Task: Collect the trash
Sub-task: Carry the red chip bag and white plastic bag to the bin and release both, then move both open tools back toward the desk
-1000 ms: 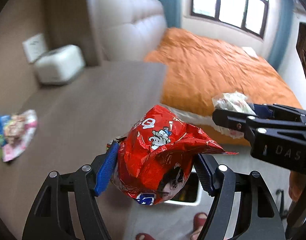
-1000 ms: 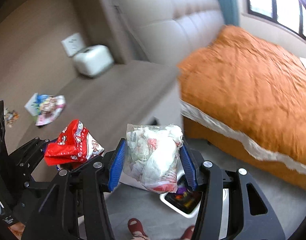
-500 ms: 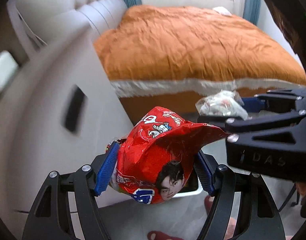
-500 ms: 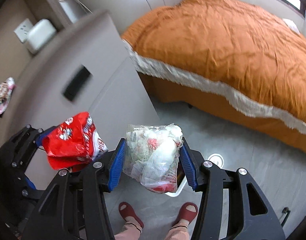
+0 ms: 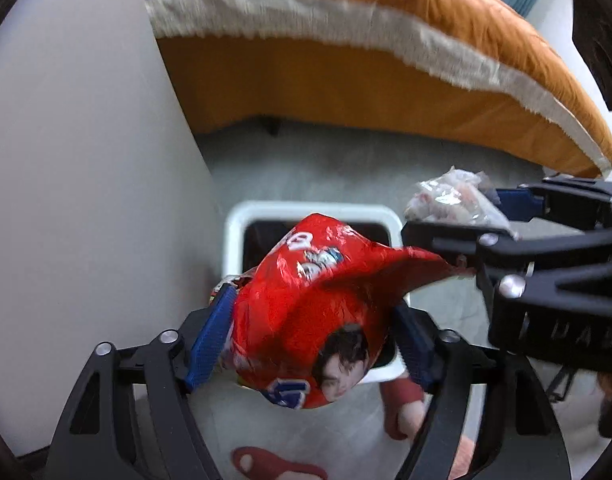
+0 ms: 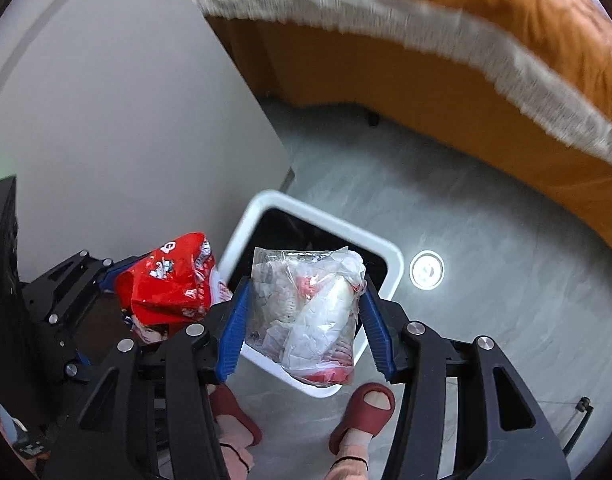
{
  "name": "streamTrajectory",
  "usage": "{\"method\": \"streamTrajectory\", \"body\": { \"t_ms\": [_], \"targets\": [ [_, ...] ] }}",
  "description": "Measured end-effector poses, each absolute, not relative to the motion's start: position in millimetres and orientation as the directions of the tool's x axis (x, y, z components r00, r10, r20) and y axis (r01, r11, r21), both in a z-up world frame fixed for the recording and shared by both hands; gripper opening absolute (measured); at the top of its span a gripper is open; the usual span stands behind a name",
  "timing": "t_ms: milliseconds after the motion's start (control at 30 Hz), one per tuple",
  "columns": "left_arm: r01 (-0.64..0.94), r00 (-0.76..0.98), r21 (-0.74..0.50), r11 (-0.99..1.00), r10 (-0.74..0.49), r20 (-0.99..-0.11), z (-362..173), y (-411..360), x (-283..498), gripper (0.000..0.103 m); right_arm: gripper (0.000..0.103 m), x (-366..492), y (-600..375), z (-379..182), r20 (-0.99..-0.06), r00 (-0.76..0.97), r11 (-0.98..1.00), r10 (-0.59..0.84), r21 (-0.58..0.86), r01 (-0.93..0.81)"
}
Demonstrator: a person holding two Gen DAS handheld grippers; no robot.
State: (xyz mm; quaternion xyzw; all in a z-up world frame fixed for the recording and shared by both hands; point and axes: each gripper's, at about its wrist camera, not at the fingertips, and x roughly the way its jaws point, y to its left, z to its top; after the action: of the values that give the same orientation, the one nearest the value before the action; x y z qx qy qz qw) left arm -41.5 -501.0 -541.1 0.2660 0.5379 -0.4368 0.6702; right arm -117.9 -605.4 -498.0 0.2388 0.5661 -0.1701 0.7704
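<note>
Both loads now hang over the bin (image 6: pixel 390 258): my left hand-held gripper (image 5: pixel 312 336) and right hand-held gripper (image 6: pixel 302 320) have just been opening, the red snack bag (image 5: pixel 306 312) and clear bag (image 6: pixel 310 312) between loosened jaws, ready to fall.

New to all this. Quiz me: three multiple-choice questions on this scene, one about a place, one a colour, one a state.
1. Where is the white bin? A on the bed; B on the floor beside the grey cabinet; C on a shelf.
2. The snack bag between the left tongs is: A green; B red; C blue.
3. The bin's top is: A open; B lidded; C taped.
B, it stands on the floor by the cabinet; B, shiny red foil; A, its dark inside shows. Left and right tongs have just been opening, snack bag and clear bag between them.
</note>
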Motion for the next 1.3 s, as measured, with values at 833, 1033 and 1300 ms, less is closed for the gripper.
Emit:
{"method": "streamTrajectory", "body": {
  "t_ms": [833, 1033, 1300],
  "targets": [
    [0.861, 0.108, -0.043, 0.507, -0.264, -0.958, -502.0, -491.7, -49.8, 0.098, 0.098, -132.8, -598.5, -457.5, -0.965, 0.257, 0.827, -0.044, 0.110, 0.552],
    [0.847, 0.140, -0.064, 0.528, -0.337, -0.931, -420.1, -482.6, -69.8, 0.098, 0.098, -150.7, -592.2, -383.4, -0.948, 0.307, 0.803, -0.088, 0.115, 0.585],
    [0.813, 0.230, -0.117, 0.570, -0.499, -0.835, -266.2, -446.6, -85.2, 0.098, 0.098, -173.1, -581.5, -236.5, -0.847, 0.510, 0.775, -0.152, 0.218, 0.593]
  ]
}}
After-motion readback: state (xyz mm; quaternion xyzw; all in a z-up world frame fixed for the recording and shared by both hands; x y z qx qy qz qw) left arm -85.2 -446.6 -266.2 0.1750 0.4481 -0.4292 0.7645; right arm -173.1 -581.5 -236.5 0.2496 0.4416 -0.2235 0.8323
